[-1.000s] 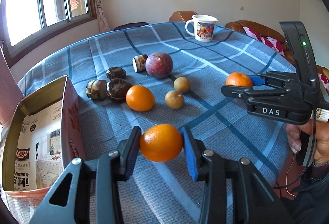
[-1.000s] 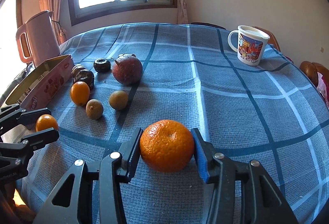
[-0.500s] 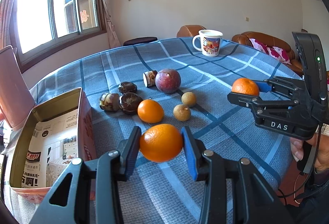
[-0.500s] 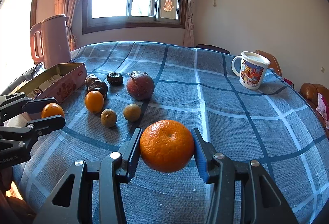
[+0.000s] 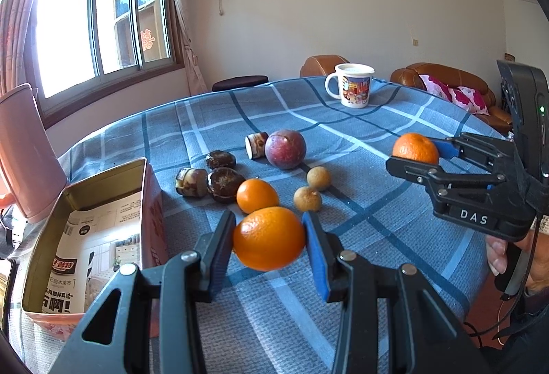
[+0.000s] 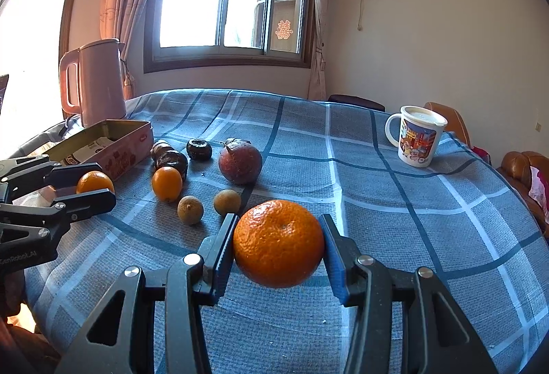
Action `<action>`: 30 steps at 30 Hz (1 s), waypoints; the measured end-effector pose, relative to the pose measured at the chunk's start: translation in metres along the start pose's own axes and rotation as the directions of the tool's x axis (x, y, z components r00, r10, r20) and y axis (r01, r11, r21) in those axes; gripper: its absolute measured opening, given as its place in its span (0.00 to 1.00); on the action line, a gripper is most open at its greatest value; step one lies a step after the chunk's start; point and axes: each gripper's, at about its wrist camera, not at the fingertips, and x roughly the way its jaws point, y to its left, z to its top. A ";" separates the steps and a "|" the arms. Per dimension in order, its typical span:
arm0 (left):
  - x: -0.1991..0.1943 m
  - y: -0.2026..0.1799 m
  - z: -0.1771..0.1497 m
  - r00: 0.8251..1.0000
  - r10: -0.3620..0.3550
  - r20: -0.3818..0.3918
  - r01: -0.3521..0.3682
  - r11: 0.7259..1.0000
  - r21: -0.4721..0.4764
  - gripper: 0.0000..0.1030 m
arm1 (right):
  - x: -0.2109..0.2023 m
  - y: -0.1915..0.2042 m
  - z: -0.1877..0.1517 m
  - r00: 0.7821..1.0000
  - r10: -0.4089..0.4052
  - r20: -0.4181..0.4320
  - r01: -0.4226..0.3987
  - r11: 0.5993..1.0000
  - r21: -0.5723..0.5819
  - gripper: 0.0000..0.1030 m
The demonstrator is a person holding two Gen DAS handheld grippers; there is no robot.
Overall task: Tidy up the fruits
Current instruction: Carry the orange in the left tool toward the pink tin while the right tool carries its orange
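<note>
Left gripper clamps a smooth orange just beside the open tin; right gripper clamps a dimpled tangerine above bare checked cloth, fruits clustered leftward.

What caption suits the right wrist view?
Right hand-held gripper holds a mandarin above the checked tablecloth.

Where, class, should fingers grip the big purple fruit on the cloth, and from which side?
Grip the purple fruit across its round middle, coming from above. Its stem points sideways toward the tin, and a cut dark piece sits close beside it, crowding a level approach.
</note>
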 end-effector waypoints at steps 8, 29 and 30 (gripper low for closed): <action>-0.005 0.002 0.000 0.999 0.013 0.040 -0.013 1.000 -0.010 0.41 | -0.006 0.002 -0.001 0.999 -0.005 0.041 0.005 1.000 -0.010 0.47; -0.021 0.007 -0.001 0.988 0.034 0.150 -0.028 0.999 -0.038 0.41 | -0.018 0.003 -0.003 0.992 0.000 0.122 0.003 1.000 -0.022 0.47; -0.022 0.007 -0.001 0.988 0.034 0.153 -0.028 0.999 -0.041 0.41 | -0.018 0.003 -0.003 0.992 0.000 0.127 0.003 1.000 -0.022 0.47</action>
